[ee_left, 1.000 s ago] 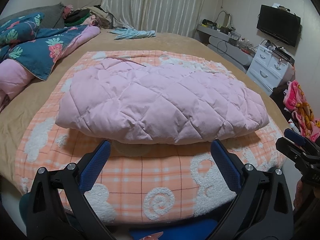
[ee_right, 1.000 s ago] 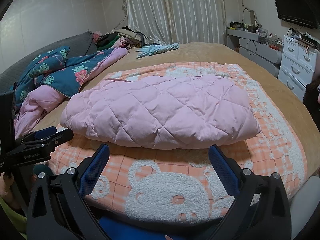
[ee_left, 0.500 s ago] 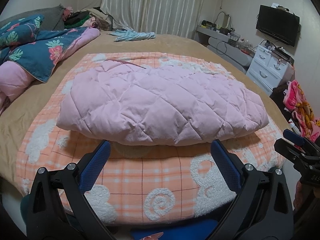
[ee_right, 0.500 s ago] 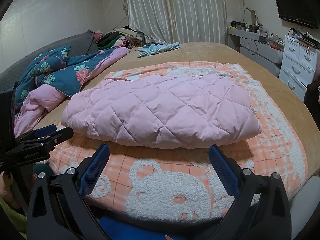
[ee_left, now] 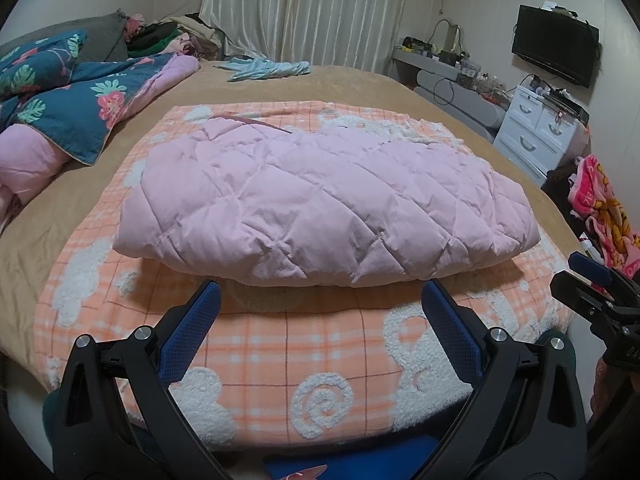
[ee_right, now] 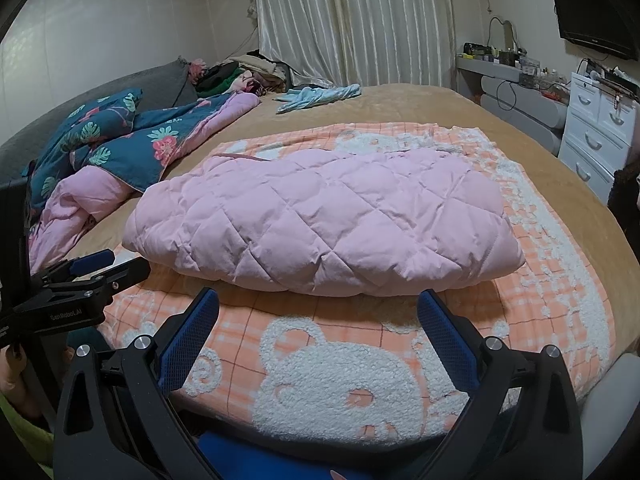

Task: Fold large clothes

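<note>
A pink quilted garment [ee_left: 320, 200] lies folded into a thick bundle on an orange checked blanket [ee_left: 304, 356] on the bed; it also shows in the right wrist view [ee_right: 328, 216]. My left gripper [ee_left: 320, 304] is open and empty, just short of the bundle's near edge. My right gripper [ee_right: 318, 308] is open and empty, also just in front of the bundle. Each gripper shows in the other's view, the right one [ee_left: 592, 292] at the right edge and the left one [ee_right: 88, 276] at the left edge.
A blue floral duvet with pink lining [ee_left: 80, 108] is heaped at the left of the bed. A light blue garment [ee_left: 268, 69] lies far back. A clothes pile [ee_right: 240, 74] sits by the curtains. White drawers [ee_left: 540, 128] and a wall TV [ee_left: 556, 50] stand at the right.
Both grippers have drifted very slightly relative to the bundle. The garment has not moved, and both grippers stay open.
</note>
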A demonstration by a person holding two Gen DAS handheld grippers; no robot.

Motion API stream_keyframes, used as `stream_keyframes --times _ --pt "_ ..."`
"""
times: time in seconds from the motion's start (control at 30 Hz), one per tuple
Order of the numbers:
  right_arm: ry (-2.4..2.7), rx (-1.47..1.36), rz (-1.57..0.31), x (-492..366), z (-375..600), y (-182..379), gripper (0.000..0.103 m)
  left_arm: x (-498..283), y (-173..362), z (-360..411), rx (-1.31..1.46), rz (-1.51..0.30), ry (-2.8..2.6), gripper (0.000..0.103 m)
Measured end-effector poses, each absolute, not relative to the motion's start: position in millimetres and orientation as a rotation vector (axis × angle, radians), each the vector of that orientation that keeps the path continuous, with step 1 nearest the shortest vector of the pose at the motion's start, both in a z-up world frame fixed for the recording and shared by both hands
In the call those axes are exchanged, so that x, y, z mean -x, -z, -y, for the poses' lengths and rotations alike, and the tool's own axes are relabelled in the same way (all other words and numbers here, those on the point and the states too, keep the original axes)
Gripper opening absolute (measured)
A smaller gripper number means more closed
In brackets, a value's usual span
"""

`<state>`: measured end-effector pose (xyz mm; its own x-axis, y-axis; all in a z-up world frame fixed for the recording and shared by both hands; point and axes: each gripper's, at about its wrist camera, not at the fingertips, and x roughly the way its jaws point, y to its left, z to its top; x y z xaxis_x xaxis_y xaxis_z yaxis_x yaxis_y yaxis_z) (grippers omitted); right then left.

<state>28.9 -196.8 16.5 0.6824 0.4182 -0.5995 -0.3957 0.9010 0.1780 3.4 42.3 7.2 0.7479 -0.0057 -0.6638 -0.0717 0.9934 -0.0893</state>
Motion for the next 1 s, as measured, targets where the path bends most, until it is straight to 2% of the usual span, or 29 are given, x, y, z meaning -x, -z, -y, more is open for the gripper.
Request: stream_keyframes --times 0.47,0.77,0.87,1.0 --pt "-0.396 -0.024 -0.679 -28 203 -16 0.099 -3 -4 -50 0.158 -0.746 0.019 0.094" --pt "-0.274 -0.1 -0.65 -31 253 -16 0.099 -14 -4 -54 0.167 -0.725 0.0 0.094" --pt "-0.172 -0.16 -0.626 -33 300 -10 0.099 -28 -3 -85 0.187 -0.718 -0.073 0.094" --pt "0.136 -0.238 -0.626 -45 408 20 0.099 -53 -10 -186 0.24 -0.667 -0.28 0.094"
